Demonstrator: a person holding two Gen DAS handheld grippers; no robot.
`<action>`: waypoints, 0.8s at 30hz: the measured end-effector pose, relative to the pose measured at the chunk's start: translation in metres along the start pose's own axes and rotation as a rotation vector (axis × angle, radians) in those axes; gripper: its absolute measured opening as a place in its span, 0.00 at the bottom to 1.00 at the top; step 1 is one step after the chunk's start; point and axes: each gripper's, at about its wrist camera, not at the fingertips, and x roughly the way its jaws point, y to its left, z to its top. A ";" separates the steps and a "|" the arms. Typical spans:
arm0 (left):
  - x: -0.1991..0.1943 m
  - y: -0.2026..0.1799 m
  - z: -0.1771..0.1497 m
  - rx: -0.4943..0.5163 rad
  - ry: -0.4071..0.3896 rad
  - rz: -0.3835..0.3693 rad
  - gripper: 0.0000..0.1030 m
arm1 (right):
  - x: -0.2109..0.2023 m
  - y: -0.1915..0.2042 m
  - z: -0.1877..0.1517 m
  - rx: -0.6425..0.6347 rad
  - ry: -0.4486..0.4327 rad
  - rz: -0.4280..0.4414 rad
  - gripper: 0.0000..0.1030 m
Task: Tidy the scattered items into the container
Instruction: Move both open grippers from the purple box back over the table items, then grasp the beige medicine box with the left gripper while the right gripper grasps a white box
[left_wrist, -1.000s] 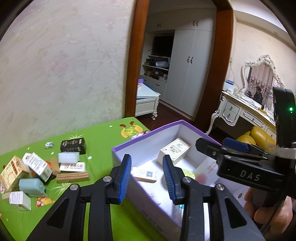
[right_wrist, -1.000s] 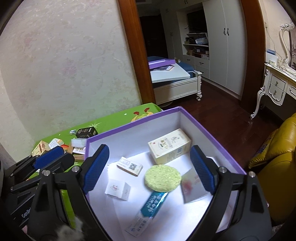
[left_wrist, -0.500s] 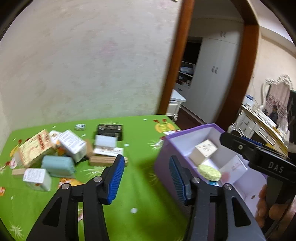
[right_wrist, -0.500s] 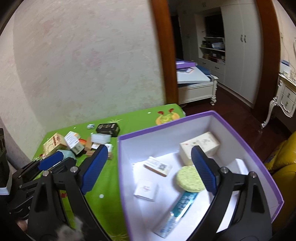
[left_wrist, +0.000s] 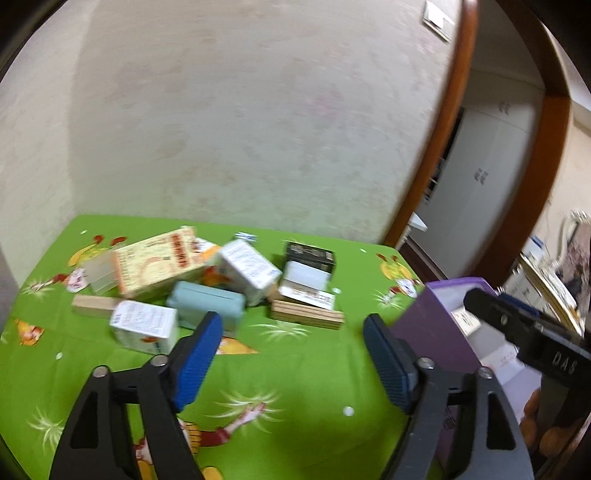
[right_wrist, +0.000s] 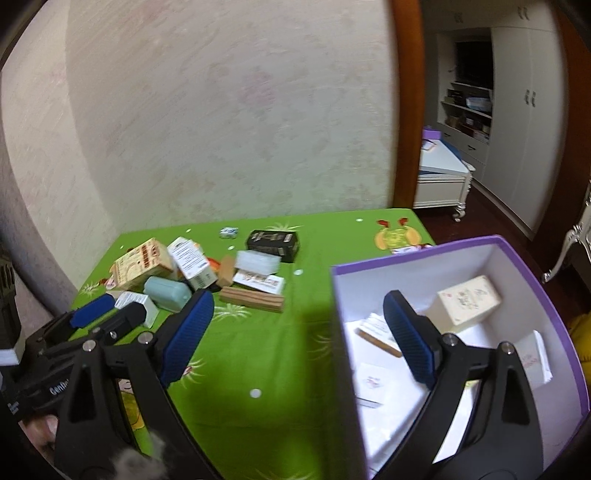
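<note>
**Both grippers empty, lining up the next pick from the pile**

Left wrist view: my left gripper (left_wrist: 291, 354) is empty and its jaws are opening over bare green tablecloth (left_wrist: 295, 376). The scattered items lie just ahead in a loose pile: a pale teal box (left_wrist: 205, 305), a white carton (left_wrist: 144, 328) beside it, a striped wooden block (left_wrist: 306, 314) to the right. The purple container (left_wrist: 436, 328) sits at the right edge. I'd pick the wooden block or teal box, since each has free sides, and straddle its short width before squeezing.

Right wrist view: my right gripper (right_wrist: 295, 332) stands wide apart, holding nothing, with one finger over the container (right_wrist: 417, 258), which already holds several small boxes. I'd keep it clear of the left gripper (right_wrist: 107, 317) while the left reaches in.
</note>
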 end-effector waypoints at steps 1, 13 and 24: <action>-0.001 0.006 0.001 -0.017 -0.001 0.011 0.79 | 0.003 0.007 0.000 -0.015 0.003 0.006 0.91; 0.003 0.054 0.013 -0.195 -0.032 0.103 0.83 | 0.048 0.066 -0.003 -0.148 0.012 0.048 0.91; 0.031 0.083 0.033 -0.283 -0.013 0.217 0.99 | 0.105 0.090 -0.007 -0.181 0.044 0.107 0.91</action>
